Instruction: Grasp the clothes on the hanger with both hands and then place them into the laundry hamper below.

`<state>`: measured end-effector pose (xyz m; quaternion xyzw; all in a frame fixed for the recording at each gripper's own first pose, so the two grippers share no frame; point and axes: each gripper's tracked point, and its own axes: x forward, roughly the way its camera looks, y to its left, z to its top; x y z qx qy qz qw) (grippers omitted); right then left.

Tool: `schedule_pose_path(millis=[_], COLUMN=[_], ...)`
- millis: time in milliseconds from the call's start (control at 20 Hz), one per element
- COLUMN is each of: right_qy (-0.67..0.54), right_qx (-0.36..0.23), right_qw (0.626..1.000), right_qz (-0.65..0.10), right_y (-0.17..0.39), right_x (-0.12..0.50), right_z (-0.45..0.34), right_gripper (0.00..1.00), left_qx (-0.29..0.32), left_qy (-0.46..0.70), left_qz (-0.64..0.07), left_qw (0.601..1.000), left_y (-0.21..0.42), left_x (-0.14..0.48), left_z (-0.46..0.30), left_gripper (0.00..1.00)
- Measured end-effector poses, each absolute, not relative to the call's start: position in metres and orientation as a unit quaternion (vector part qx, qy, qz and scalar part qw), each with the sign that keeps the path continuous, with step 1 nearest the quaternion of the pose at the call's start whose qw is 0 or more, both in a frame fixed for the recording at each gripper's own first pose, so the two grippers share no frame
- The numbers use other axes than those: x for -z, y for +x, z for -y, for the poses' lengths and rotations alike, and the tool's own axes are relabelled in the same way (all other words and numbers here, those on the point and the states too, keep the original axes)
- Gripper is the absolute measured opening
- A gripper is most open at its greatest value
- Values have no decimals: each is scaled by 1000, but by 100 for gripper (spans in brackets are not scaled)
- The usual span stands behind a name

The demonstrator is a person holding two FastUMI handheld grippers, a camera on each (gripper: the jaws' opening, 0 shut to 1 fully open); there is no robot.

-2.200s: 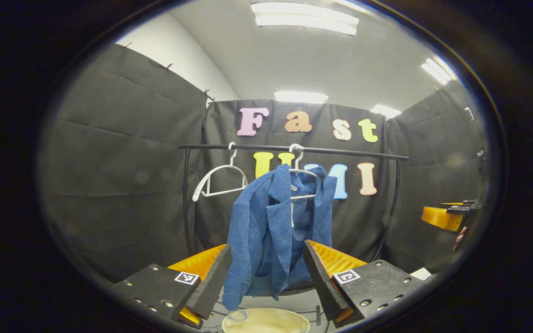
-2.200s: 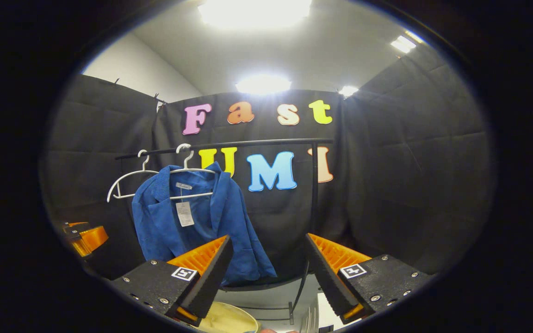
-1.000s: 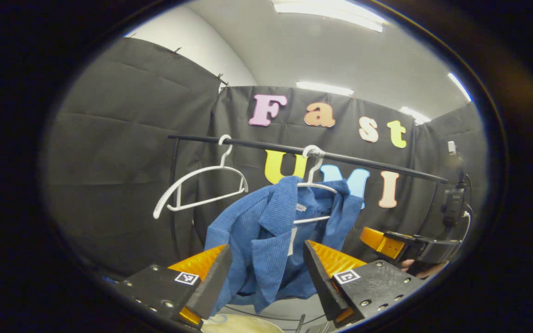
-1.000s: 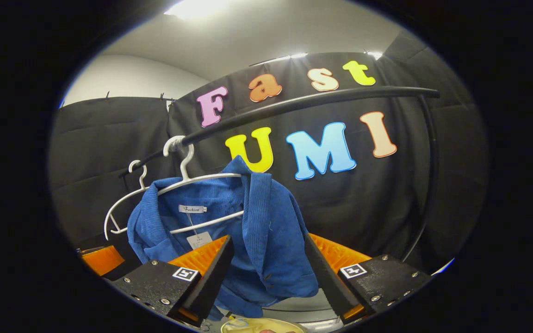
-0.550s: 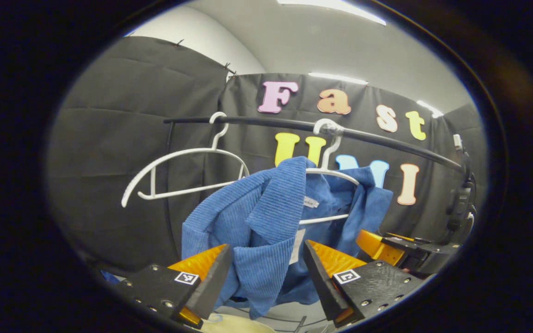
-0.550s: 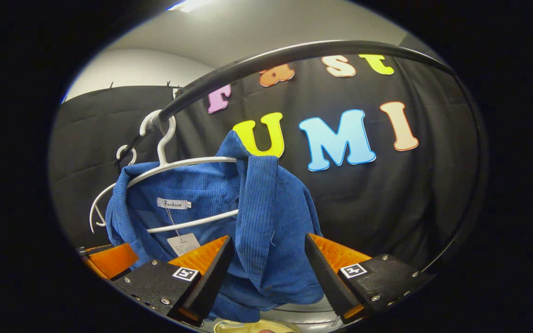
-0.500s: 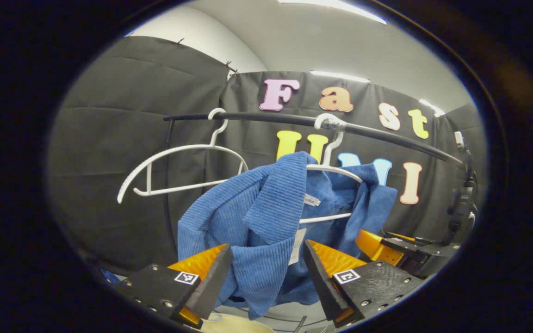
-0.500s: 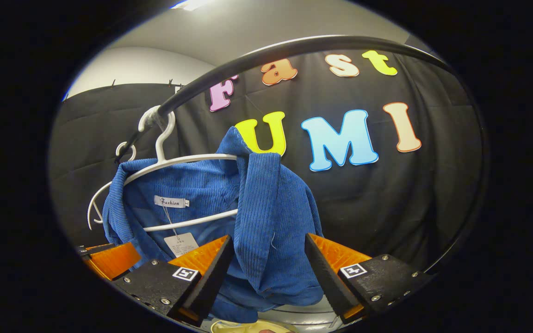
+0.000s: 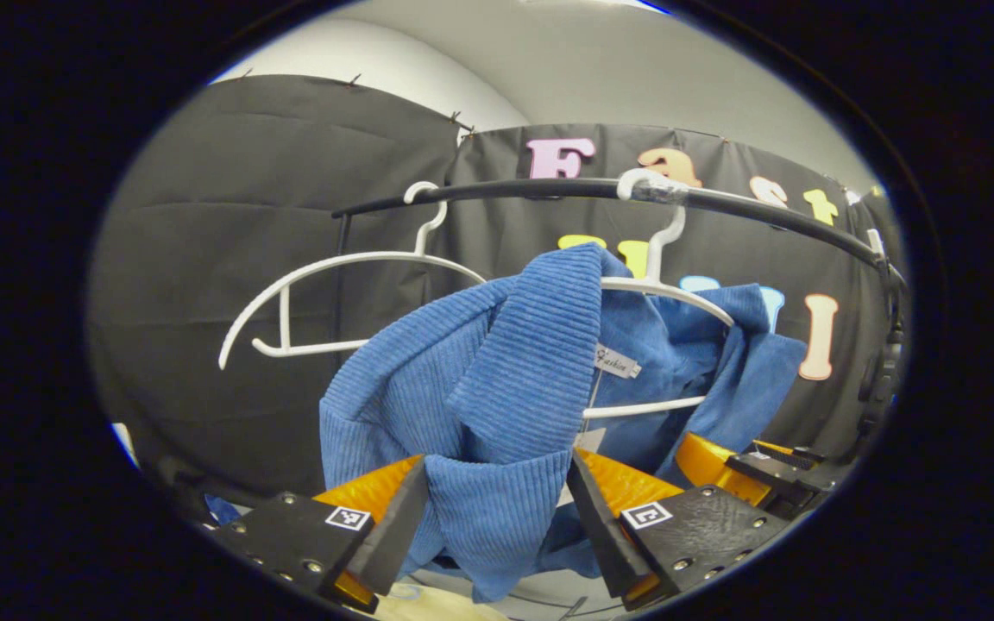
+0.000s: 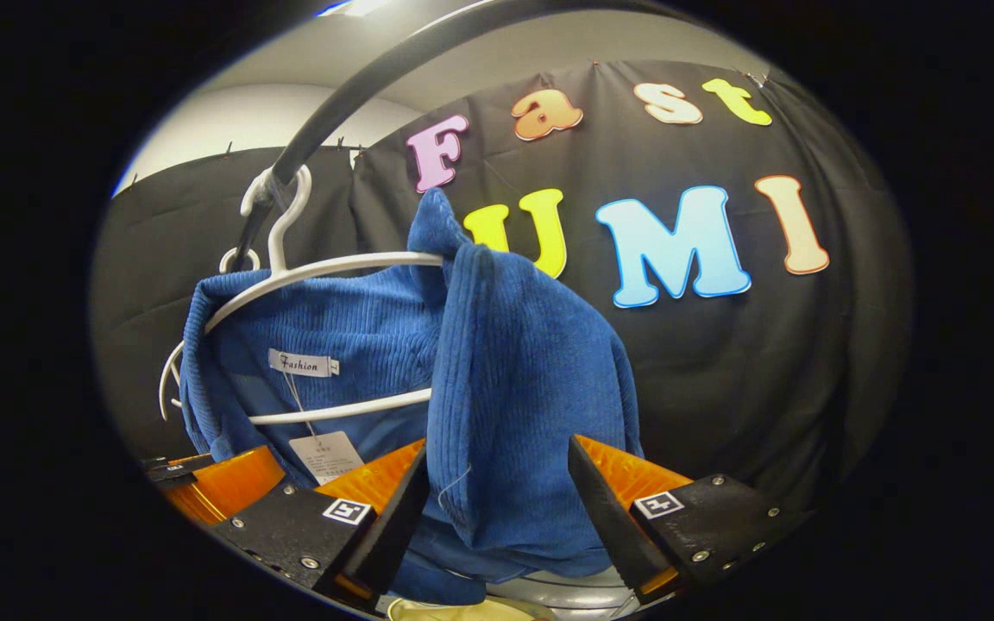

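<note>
A blue corduroy jacket [image 9: 514, 388] [image 10: 514, 379] hangs on a white hanger [image 9: 665, 289] [image 10: 324, 269] from a black rail [image 9: 549, 188] [image 10: 350, 82]. My left gripper [image 9: 493, 517] is open, its fingers either side of the jacket's front panel near one shoulder. My right gripper [image 10: 497, 509] is open too, with the other shoulder's front edge hanging between its fingers. The right gripper's orange finger [image 9: 713, 461] shows beyond the jacket in the left gripper view; the left gripper's orange finger [image 10: 221, 483] shows at lower left in the right gripper view. A cream hamper rim [image 9: 437, 608] [image 10: 454, 611] peeks below.
An empty white hanger [image 9: 333, 293] hangs on the same rail to the left of the jacket. The rail's black upright post [image 9: 337, 285] stands behind it. Black cloth walls close in on all sides.
Both grippers have come forward and up to the jacket. The cloth now lies deeper between each pair of fingers. Both stay open.
</note>
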<state>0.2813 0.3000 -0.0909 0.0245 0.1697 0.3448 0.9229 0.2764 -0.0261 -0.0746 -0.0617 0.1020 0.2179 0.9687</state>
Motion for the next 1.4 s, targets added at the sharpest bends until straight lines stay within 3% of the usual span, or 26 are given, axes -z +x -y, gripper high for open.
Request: schedule_pose_path(millis=[100, 250, 300, 350, 450, 500, 550, 650, 700, 950, 1400], right_qy=[21, 22, 20, 21, 31, 38, 39, 33, 32, 23, 2], right_qx=[-360, -380, -380, -372, -362, -370, -375, -373, -370, -359, -310], right_qw=[917, 908, 909, 913, 917, 913, 911, 913, 915, 924, 948], right_qz=[-174, -173, -172, -168, -162, -164, -165, -160, -156, -133, -77], right_y=[280, 276, 276, 279, 280, 277, 277, 283, 283, 288, 330], right_x=[96, 97, 98, 96, 92, 93, 94, 90, 88, 80, 66], right_z=[-306, -315, -314, -311, -306, -310, -311, -304, -301, -296, -272], right_gripper=[92, 75, 59, 49, 18, 7, 2, 0, 0, 0, 0], left_qx=[-223, -207, -195, -214, -205, -181, -170, -159, -146, -123, -141], left_qy=[-66, -69, -70, -63, -65, -78, -91, -102, -106, -125, -120], left_qz=[-96, -78, -75, -76, -73, -70, -68, -58, -62, -47, -10], left_qw=[968, 973, 976, 972, 974, 978, 979, 980, 982, 983, 983], left_y=[277, 279, 279, 277, 276, 277, 273, 266, 270, 268, 240], left_x=[73, 66, 65, 67, 69, 69, 68, 64, 67, 61, 22], left_z=[24, 31, 37, 30, 31, 40, 43, 40, 40, 44, 18], left_gripper=[89, 67, 60, 60, 11, 7, 9, 7, 1, 1, 1])
